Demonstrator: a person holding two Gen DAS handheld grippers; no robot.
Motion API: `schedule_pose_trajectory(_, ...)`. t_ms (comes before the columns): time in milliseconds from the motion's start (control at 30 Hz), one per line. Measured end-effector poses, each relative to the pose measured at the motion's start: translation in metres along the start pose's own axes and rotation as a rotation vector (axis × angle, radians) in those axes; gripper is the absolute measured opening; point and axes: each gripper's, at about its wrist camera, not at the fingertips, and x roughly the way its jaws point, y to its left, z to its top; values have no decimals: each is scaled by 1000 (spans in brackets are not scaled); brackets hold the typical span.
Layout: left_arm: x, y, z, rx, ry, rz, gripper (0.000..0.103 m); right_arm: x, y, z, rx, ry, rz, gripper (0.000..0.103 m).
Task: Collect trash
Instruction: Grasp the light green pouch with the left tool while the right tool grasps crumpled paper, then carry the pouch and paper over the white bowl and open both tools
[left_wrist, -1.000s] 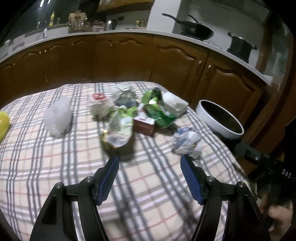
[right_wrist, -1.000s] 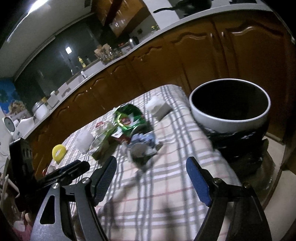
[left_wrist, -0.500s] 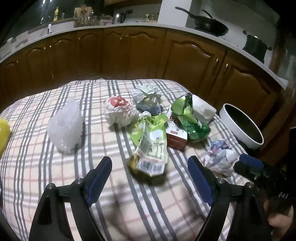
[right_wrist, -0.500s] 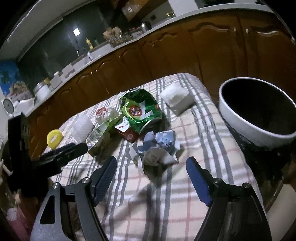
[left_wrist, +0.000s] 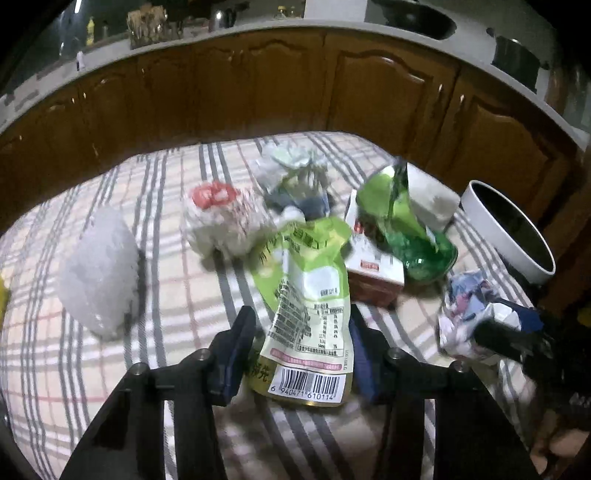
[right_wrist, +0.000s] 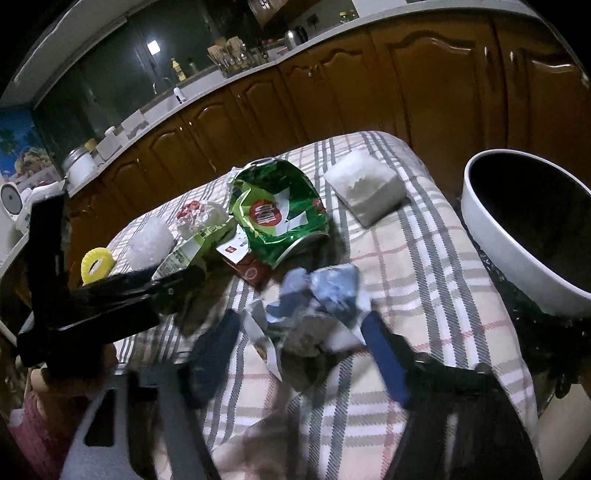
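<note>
Left gripper (left_wrist: 301, 354) down over the light-green snack pouch (left_wrist: 308, 314), jaws just been closing in, one either side of the barcode end, can't tell if the pads actually touch. Right gripper (right_wrist: 299, 354) same deal around the crumpled blue-and-white paper wad (right_wrist: 317, 306) (blurry, so no clear pinch there either), jaws just been narrowing too. Rest of the trash piled mid-counter on the plaid cloth (right_wrist: 424, 258): crushed green chip bag (right_wrist: 277, 214) on a small red-and-white carton (left_wrist: 373, 273), white wrapper with a red spot (left_wrist: 221, 218), crumpled plastic wad (left_wrist: 99, 277). White-rimmed bin (right_wrist: 517, 266) just past the counter's right edge.
</note>
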Motion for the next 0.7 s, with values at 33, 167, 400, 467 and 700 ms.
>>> schedule_pose_trajectory(33, -1, -1, -1, 6, -6, 1, 47, 0, -1, 0, 3, 5, 2, 51)
schedule_pose_trajectory(167, -14, -1, -10, -2, -22, -26, 36, -6, -2, -2, 1, -9, 13, 24)
schedule_pose_trajectory(400, -51, -1, -31, -42, -65, -75, 31, -26, -3, -8, -9, -33, 36, 15)
schedule_pose_trajectory(467, -61, -4, -36, -44, -79, -93, 31, -33, -3, -11, -11, -41, 39, 14)
schedule_pose_trajectory(700, -94, -31, -43, 15, -118, -148, 31, -56, -12, -14, 15, -85, 41, 14)
